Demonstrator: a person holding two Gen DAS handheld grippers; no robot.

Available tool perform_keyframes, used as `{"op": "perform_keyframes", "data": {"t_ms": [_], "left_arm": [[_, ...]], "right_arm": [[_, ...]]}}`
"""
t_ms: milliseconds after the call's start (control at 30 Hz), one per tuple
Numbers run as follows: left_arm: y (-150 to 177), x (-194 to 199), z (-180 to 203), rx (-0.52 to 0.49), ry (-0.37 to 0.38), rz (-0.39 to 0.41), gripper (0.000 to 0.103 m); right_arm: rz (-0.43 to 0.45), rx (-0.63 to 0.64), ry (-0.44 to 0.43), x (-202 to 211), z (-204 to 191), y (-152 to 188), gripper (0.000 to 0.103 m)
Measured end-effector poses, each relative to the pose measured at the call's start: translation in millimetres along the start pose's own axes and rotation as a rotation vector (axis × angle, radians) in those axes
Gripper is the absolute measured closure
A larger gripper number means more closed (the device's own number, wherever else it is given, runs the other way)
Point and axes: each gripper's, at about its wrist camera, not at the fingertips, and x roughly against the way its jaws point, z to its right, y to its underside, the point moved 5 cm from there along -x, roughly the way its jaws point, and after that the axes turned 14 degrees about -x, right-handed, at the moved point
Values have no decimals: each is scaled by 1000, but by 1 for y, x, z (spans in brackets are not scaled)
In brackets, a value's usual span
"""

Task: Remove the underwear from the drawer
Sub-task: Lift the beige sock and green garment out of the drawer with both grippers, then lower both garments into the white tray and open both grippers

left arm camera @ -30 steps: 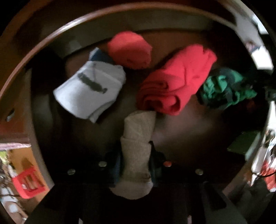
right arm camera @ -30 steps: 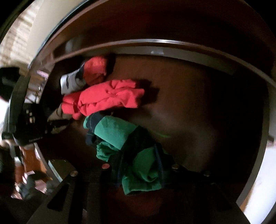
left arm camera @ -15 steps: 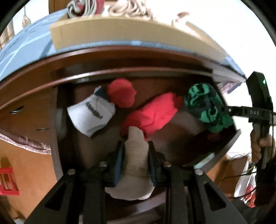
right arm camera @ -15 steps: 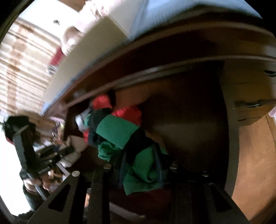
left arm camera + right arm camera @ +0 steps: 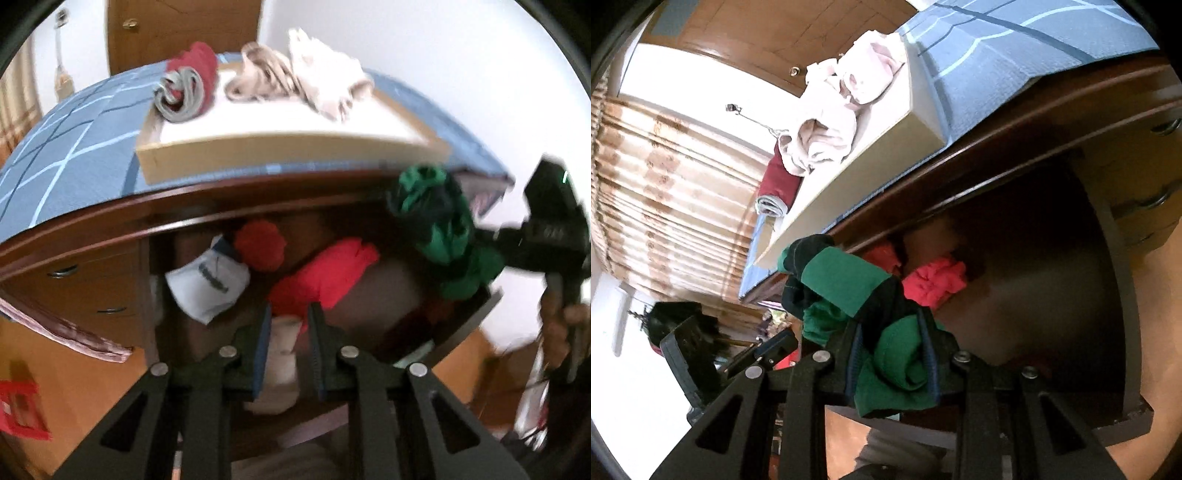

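Both the left gripper [image 5: 286, 345] and the right gripper [image 5: 892, 354] have matte black frames with triangular cut-outs, round silver screws at the joints, and blue ribbed finger pads [image 5: 263, 350].

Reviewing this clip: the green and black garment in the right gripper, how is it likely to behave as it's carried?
The green and black garment looks floppy: it bunches between the right gripper fingers and droops beyond them. Probably light, since a narrow pinch holds it. A loose fold might snag the drawer edge.
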Motion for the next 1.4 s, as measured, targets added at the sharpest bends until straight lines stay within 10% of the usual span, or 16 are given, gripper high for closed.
{"op": "perform_keyframes", "data": {"t_ms": [233,433,500,1000,1400], "left_arm": [[15,-63,1,-23,108,-256,46],[28,-107,5,-53,135,-410,49],[32,-112,2,-81,86,-437,80],[27,-15,6,8,70,-53,87],[-48,40,-19,21,4,152,87]], "right_arm": [[8,38,4,5,-3,5,72],[18,46,-10,6,-4,5,72],[22,32,-18,6,-2,3,72],[0,-171,-215,0,-12,-12,72],[8,-184,-342,-13,-83,-39,72]]}}
